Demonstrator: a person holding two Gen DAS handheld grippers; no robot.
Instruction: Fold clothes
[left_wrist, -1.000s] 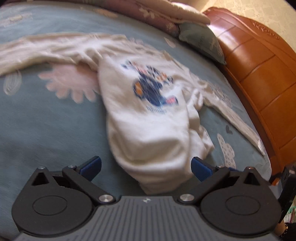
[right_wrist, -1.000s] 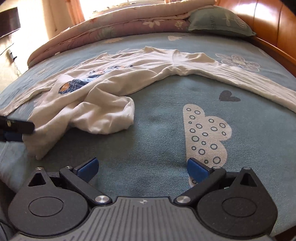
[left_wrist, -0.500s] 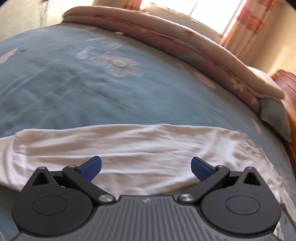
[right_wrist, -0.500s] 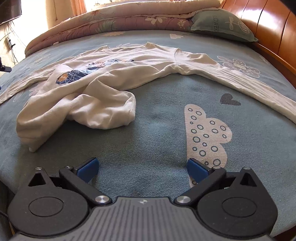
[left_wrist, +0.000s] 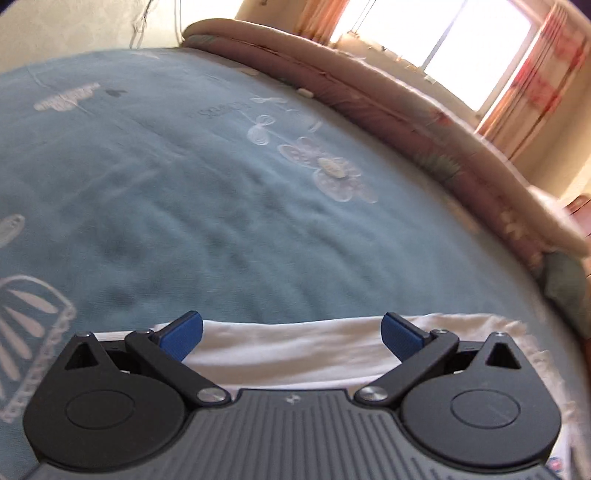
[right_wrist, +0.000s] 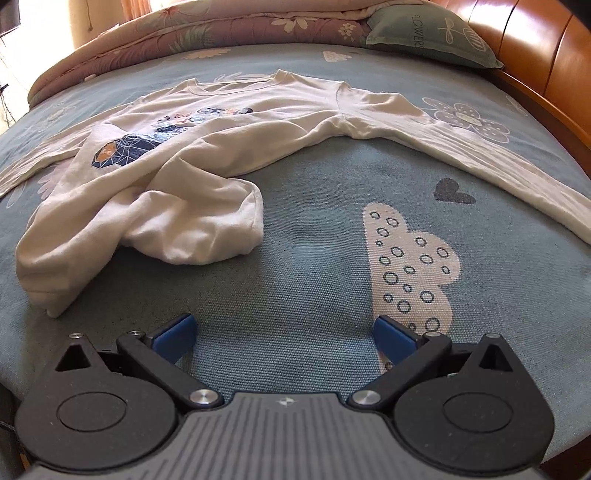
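A cream long-sleeved shirt (right_wrist: 207, 147) with a dark blue print lies crumpled on the blue bedspread (right_wrist: 314, 258). Its hem is bunched at the left front and one sleeve (right_wrist: 498, 162) runs out to the right. My right gripper (right_wrist: 284, 338) stands open over bare bedspread, short of the shirt. In the left wrist view, the other sleeve (left_wrist: 295, 347) lies flat across the bottom. My left gripper (left_wrist: 291, 338) is open just above that sleeve, with the cloth showing between its blue fingertips (left_wrist: 183, 334).
A rolled pink floral quilt (left_wrist: 424, 129) lies along the far side of the bed. A green pillow (right_wrist: 432, 33) rests against the wooden headboard (right_wrist: 535, 55). A bright window with curtains (left_wrist: 480, 55) is behind the quilt.
My left gripper has swung away from the shirt's body to the left sleeve and moved closer over it. The right gripper has edged slightly forward. Both stay open.
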